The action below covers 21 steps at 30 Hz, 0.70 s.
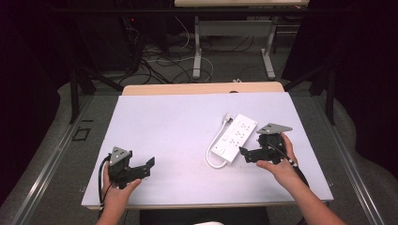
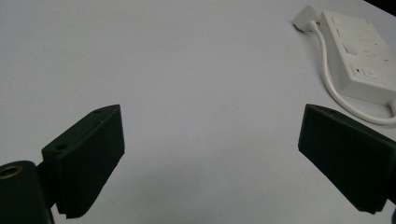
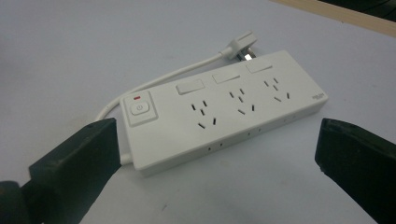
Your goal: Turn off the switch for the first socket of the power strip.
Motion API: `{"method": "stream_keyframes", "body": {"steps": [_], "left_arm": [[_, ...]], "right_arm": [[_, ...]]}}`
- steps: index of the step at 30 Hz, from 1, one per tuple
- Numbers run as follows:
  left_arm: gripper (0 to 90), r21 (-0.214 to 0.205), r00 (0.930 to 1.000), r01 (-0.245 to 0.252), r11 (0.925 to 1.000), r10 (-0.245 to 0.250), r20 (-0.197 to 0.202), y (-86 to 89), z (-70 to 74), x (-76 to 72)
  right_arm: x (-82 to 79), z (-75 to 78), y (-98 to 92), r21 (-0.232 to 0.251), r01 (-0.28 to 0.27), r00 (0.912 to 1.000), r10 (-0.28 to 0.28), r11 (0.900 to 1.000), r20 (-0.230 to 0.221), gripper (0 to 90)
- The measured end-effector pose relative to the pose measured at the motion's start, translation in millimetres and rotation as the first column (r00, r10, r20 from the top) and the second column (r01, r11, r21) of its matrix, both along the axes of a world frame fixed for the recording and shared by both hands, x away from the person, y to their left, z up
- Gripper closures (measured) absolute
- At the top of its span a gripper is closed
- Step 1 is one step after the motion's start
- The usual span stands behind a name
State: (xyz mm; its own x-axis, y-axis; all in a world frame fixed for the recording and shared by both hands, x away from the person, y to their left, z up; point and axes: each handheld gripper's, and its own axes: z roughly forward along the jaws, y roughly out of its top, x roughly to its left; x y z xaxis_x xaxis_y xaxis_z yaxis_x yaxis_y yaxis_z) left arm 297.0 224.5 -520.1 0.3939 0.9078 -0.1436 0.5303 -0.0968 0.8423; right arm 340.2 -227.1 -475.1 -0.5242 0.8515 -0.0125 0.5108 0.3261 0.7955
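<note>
White power strip (image 3: 224, 116) between spread gripper (image 3: 215, 154) jaws

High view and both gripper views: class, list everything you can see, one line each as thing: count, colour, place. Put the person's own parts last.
Rectangular plastic power strip: one, white, right half of the table, lying flat and angled, beside the right gripper.
Power strip's cord: one, white, looping along the strip's left side to the plug.
Plug: one, white, on the table at the strip's far end.
Flat table top: one, pale lilac-white with a wooden far edge, centre.
Second table: one, light top on grey legs, background.
Cables on the floor: several, black and white, behind the table.
Left gripper: one, black, near left, open.
Right gripper: one, black, open, facing the strip.
Hands: two, near edge.
</note>
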Motion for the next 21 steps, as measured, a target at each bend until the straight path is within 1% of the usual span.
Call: {"method": "stream_keyframes", "body": {"steps": [2,3,10,12,17,20,21], "left_arm": [[7.2,0.001,1.0000,0.002,1.0000,-0.002,0.000,-0.1,0.0,0.0],[7.2,0.001,1.0000,0.002,1.0000,-0.002,0.000,-0.2,0.0,0.0],[7.2,-0.004,1.0000,-0.002,1.0000,0.002,0.000,0.2,-0.2,0.4],[7.2,-0.006,1.0000,-0.003,1.0000,0.003,-0.001,0.5,-0.3,0.6],[7.2,-0.006,1.0000,-0.003,1.0000,0.003,-0.005,0.5,-0.8,1.2],[7.2,-0.008,1.0000,-0.003,1.0000,0.003,-0.005,0.2,-0.8,1.2],[7.2,-0.007,1.0000,-0.003,1.0000,0.003,-0.004,0.2,-0.8,1.2]], "right_arm": [[-2.6,-3.3,-5.6,0.013,0.013,0.9999,-0.012,0.9998,-0.002,0.0],[-3.9,-4.6,-9.1,0.012,0.017,0.9998,-0.017,0.9998,-0.004,0.0],[-11.5,-14.2,-33.0,0.035,0.076,0.9968,-0.077,0.9964,0.022,0.0],[-13.7,-17.0,-40.3,0.046,0.090,0.9957,-0.090,0.9949,0.018,0.0],[-16.1,-26.1,-57.2,0.061,0.132,0.9908,-0.134,0.9893,0.022,0.0],[-17.0,-30.9,-66.3,0.059,0.164,0.9858,-0.166,0.9847,0.025,0.0],[-16.8,-32.8,-69.0,0.062,0.178,0.9831,-0.180,0.9821,0.033,0.1]]}}
